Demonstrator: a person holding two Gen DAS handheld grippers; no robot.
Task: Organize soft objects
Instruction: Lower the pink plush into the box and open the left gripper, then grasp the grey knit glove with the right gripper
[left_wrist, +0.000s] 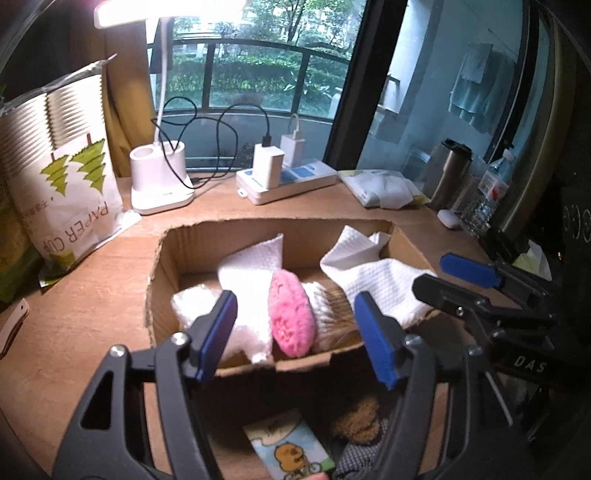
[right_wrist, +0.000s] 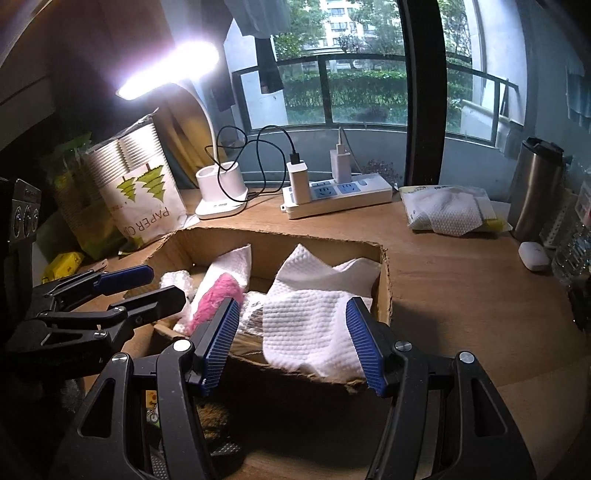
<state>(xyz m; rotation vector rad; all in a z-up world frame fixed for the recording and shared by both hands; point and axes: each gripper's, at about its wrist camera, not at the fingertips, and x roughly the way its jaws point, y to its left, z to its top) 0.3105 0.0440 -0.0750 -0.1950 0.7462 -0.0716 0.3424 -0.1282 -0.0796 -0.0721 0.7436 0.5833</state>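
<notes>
A shallow cardboard box (left_wrist: 162, 280) (right_wrist: 384, 291) sits on the wooden desk. It holds a pink fluffy sponge (left_wrist: 291, 317) (right_wrist: 218, 295), white foam pieces (left_wrist: 243, 291), and a white textured cloth (left_wrist: 388, 284) (right_wrist: 306, 325) draped over the box's near rim. My left gripper (left_wrist: 295, 332) is open and empty, hovering above the box's near edge by the pink sponge. My right gripper (right_wrist: 291, 343) is open and empty, its fingers either side of the white cloth. The right gripper also shows in the left wrist view (left_wrist: 454, 277).
A desk lamp base (left_wrist: 160, 181), a power strip with chargers (right_wrist: 332, 195), a paper-cup bag (left_wrist: 62, 184), a tissue pack (right_wrist: 447, 210), a steel tumbler (right_wrist: 535, 188) and a white earbud case (right_wrist: 533, 256) stand around the box. A second box compartment lies below, holding a card (left_wrist: 291, 450) and a brown plush (left_wrist: 358, 421).
</notes>
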